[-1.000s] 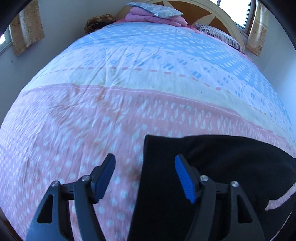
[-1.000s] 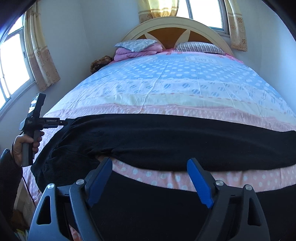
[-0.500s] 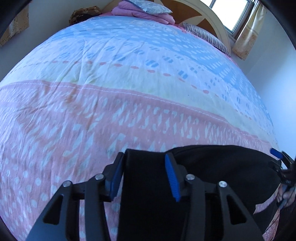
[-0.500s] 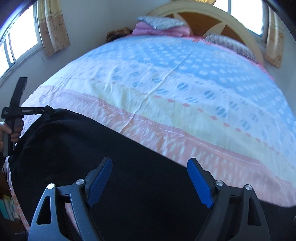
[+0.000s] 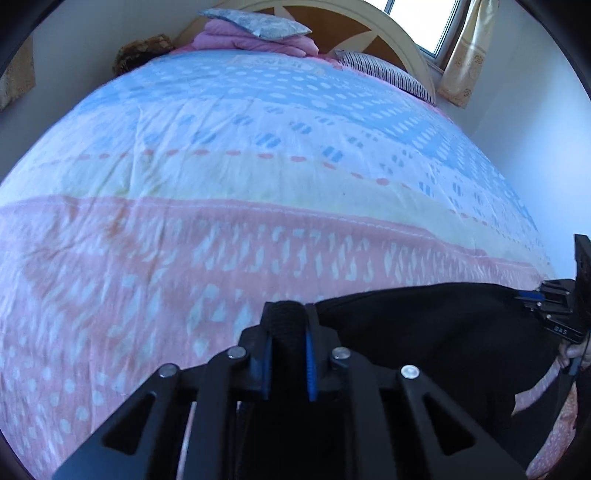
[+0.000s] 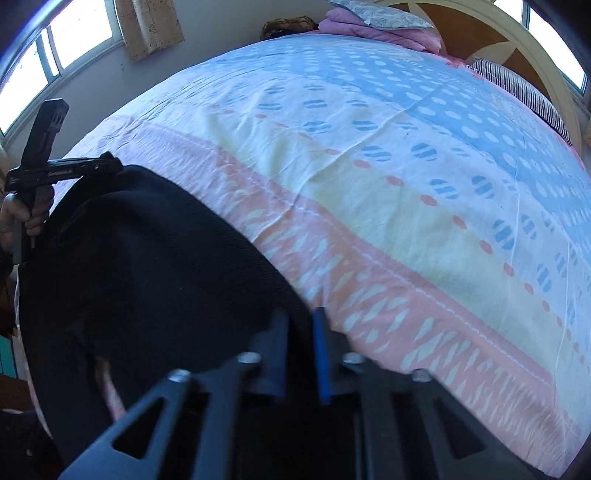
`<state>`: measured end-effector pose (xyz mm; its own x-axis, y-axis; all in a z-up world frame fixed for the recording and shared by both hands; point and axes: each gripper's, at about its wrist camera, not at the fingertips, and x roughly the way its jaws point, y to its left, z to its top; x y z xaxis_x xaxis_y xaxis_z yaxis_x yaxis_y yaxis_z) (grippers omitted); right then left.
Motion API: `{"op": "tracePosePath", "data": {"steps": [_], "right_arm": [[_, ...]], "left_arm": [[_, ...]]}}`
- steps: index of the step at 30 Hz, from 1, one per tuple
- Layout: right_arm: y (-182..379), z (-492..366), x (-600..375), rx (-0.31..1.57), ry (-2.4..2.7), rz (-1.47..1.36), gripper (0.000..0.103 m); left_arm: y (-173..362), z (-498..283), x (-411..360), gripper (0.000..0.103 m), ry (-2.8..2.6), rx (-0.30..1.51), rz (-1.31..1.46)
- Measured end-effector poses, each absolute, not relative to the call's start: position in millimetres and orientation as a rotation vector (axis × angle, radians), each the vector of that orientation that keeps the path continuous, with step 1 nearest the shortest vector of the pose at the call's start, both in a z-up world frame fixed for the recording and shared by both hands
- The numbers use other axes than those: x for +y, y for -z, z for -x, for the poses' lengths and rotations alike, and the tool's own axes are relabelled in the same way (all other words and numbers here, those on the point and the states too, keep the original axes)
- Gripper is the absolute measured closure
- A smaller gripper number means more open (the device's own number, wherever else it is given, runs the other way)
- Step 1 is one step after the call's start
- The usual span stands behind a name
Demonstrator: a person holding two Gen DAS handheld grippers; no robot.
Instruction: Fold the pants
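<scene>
Black pants [image 5: 424,332]: spread along the near edge of the bed's pink, yellow and blue quilt [image 5: 258,166], far from the headboard [image 5: 354,26]. Left gripper [image 5: 287,332]: blue-padded fingers nearly closed, pinching a thick fold of the pants at the quilt's pink band. Right gripper [image 6: 301,332]: fingers likewise drawn close, clamping the pants' other end on the same band.

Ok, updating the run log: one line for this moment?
left gripper: shut on black fabric pants | right gripper: shut on pants | pink-blue bedspread
</scene>
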<state>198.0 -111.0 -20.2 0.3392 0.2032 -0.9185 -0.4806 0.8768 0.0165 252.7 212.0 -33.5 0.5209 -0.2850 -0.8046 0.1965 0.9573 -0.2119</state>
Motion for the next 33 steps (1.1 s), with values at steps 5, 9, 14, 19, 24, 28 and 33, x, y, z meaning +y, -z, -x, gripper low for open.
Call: {"op": "tracePosePath", "data": {"steps": [5,9,14,19,24,28,33], "right_arm": [[-14.4,-172.8,-113.7,1.036,-0.397,0.199,0.096],[-55.3,-131.6,-110.9,0.929,-0.413,0.165,0.096],[-92.2,-62.3,-98.7,0.818,-0.450,0.167,0.096],[-83.7,-4.8,-91.0,0.792,-0.491,0.144,0.096],[-51.0,47.5,-83.4,0.806,-0.504,0.119,0.097],[-20.5,69.0,-76.6,0.848,-0.508,0.127,0.097],[11.3,84.8,-77.5,0.902,-0.495,0.141,0.096]], "left_arm": [[4.7,-234.9,220.4,0.088,0.289,0.887,0.140],[-27.8,-205.5,227.3,0.088,0.308,0.791,0.122],[-51.8,-156.7,247.5,0.088,0.347,0.702,0.197],[-40.6,-100.0,253.8,0.088,0.345,0.644,0.190],[-7.9,-54.1,264.2,0.088,0.326,0.651,0.200],[23.4,-35.8,270.9,0.085,0.273,0.690,0.196],[41.0,-23.1,291.3,0.073,0.245,0.693,0.264]]}}
